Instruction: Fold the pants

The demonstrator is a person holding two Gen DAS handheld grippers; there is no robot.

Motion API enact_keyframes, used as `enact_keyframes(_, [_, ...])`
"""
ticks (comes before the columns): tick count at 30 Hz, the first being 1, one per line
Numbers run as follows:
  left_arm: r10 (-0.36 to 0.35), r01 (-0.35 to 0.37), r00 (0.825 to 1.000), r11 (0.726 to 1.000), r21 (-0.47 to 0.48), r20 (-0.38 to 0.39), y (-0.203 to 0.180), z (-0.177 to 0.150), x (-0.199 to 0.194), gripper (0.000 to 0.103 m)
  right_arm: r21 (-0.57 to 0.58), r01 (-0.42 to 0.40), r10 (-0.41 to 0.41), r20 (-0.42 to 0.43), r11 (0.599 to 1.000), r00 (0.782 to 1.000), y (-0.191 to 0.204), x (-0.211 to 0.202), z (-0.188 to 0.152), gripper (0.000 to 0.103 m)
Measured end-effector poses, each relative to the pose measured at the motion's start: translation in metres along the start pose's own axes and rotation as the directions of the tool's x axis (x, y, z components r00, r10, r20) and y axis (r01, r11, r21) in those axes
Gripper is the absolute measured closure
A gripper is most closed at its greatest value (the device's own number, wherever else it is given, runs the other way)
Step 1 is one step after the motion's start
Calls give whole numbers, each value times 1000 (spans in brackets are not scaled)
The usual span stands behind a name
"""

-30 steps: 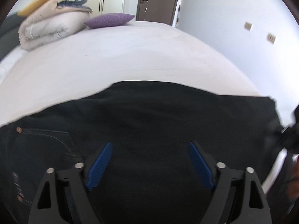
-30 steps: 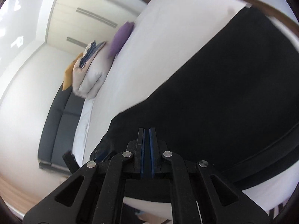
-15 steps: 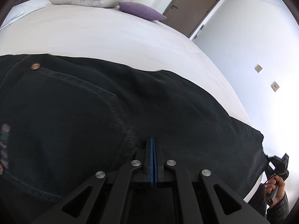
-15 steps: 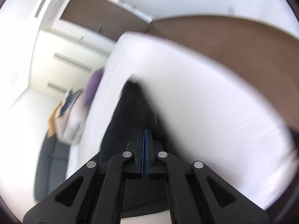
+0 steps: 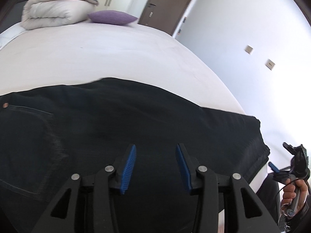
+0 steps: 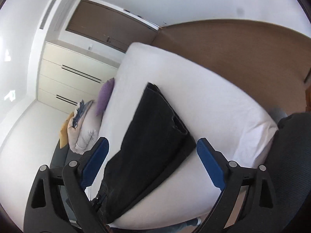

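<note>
Black pants [image 5: 136,128] lie lengthwise-folded along the white bed [image 5: 97,58], hem at three o'clock, as the left gripper [image 5: 155,167] and right gripper [image 6: 153,163], jaws just opened and empty, must next pinch both layers squarely for an even fold.

Pants [image 5: 136,120] waist end beyond left edge.

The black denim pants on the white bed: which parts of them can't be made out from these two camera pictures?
- Black denim pants, left wrist view: waistband cut off by the left edge; near side hidden behind the left tongs.
- Right wrist view: the pants' lower end runs behind the right tongs.
- How many layers are stacked: unclear, dark blurred fabric.
- White bed: surface under the pants covered.
</note>
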State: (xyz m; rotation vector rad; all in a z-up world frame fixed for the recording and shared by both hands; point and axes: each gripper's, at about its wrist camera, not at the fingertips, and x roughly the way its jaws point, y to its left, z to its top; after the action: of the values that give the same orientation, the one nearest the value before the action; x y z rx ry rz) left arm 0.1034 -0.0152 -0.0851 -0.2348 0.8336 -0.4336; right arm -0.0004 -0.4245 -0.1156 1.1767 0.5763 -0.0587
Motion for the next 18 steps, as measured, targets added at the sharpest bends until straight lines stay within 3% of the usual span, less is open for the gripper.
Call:
enact_keyframes(2, [-7,7,999,1000,11,-31,-7,-2,12,57,94,-33,34,-5,995,999,-19,5,-9,13])
enact_keyframes(5, [4,-3,998,1000,20,-59,-10,-10,26,55,93,-62,62,5,994,998,-25,15,-19,13])
enact_keyframes(7, [8,-6,998,999,35,-65,-12,-8,30,55,108,-122,125,-16,987,992,-23,23,-21,16])
enact_keyframes(12, [2,1,997,999,36,-79,-8,-14,28,55,129,-140,142,-2,982,990,-22,60,-12,21])
enact_keyframes(16, [29,-24,996,997,68,-79,-14,-19,31,55,131,-141,138,33,981,990,-17,65,-4,21])
enact_keyframes(17, [32,-27,997,997,70,-76,-14,-20,31,55,124,-142,139,38,982,990,3,64,5,25])
enact_keyframes(18, [35,-29,997,997,72,-73,-15,-21,31,55,115,-143,140,34,983,990,6,67,6,39])
